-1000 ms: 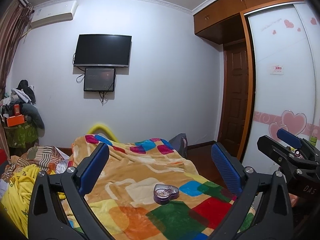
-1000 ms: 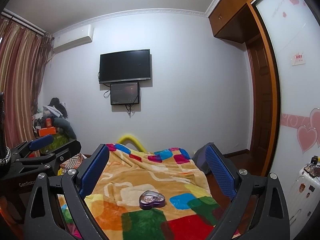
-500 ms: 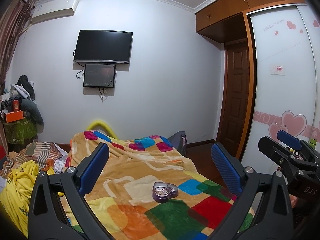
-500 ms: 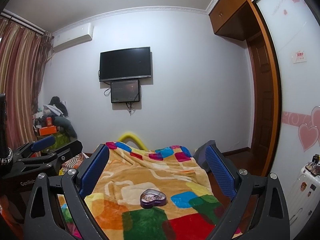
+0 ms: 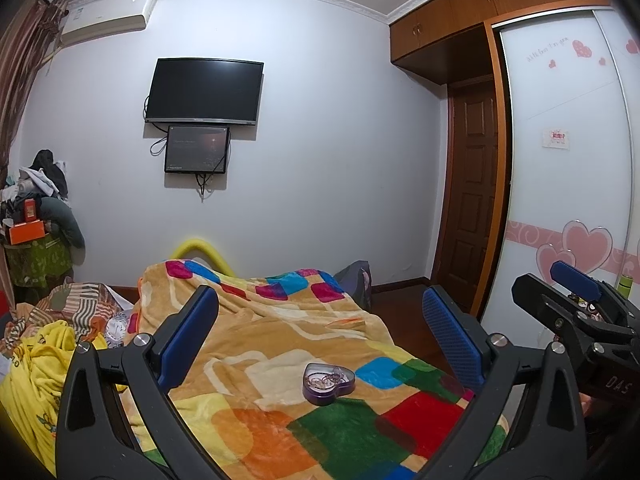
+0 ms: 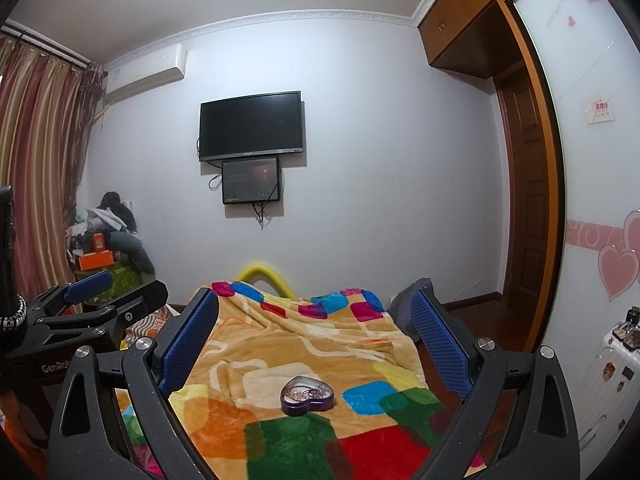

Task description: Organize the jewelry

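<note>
Resting on blanket, heart box ahead between wide, empty left claw fingers.

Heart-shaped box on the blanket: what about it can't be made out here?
- Heart-shaped box: its jewelry is a small tangle in both views; separate pieces cannot be counted.
- Lid: none identifiable in either view.
- Blanket: near edge hidden by the right tongs frame; in the left view by the left tongs.

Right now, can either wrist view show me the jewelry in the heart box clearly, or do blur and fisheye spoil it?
Left wrist view: heart box sharp and evenly lit, but the jewelry is a tiny tangle. Right wrist view: the same, box central; walls bow only toward the edges.
</note>
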Tool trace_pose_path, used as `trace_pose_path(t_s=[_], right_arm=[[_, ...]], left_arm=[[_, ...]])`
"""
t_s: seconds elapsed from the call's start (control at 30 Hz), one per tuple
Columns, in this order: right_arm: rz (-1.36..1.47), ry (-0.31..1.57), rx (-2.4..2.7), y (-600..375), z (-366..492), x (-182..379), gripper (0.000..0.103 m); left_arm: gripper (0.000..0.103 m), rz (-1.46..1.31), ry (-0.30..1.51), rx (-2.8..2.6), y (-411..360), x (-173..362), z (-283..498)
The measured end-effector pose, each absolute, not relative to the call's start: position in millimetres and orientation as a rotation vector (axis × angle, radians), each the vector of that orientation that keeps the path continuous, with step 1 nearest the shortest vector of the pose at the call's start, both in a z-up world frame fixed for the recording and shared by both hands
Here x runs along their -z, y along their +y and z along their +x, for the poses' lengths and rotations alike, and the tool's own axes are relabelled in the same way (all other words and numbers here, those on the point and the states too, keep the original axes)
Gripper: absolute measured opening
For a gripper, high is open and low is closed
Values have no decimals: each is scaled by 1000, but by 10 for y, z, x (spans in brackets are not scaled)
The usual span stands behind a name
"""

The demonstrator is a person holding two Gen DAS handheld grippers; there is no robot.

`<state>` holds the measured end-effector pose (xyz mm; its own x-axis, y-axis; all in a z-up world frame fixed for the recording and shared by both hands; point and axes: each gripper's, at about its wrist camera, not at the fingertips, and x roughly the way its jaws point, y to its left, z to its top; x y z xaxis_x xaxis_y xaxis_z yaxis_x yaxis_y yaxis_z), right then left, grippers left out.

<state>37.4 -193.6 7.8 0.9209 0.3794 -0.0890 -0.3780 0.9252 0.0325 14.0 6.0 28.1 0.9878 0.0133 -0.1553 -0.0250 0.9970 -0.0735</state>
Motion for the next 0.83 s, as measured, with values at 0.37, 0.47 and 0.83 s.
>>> trace_pose_path(t_s=[0.37, 0.47, 0.83], right_arm=[[18, 97, -386, -1927, 381, -47, 96], [22, 98, -386, -1934, 387, -44, 96], [23, 124, -384, -1929, 455, -10, 96]], left_arm=[[103, -64, 150, -12, 36, -271, 125], [103, -64, 151, -9, 31, -273, 124], [103, -67, 168, -5, 46, -243, 195]])
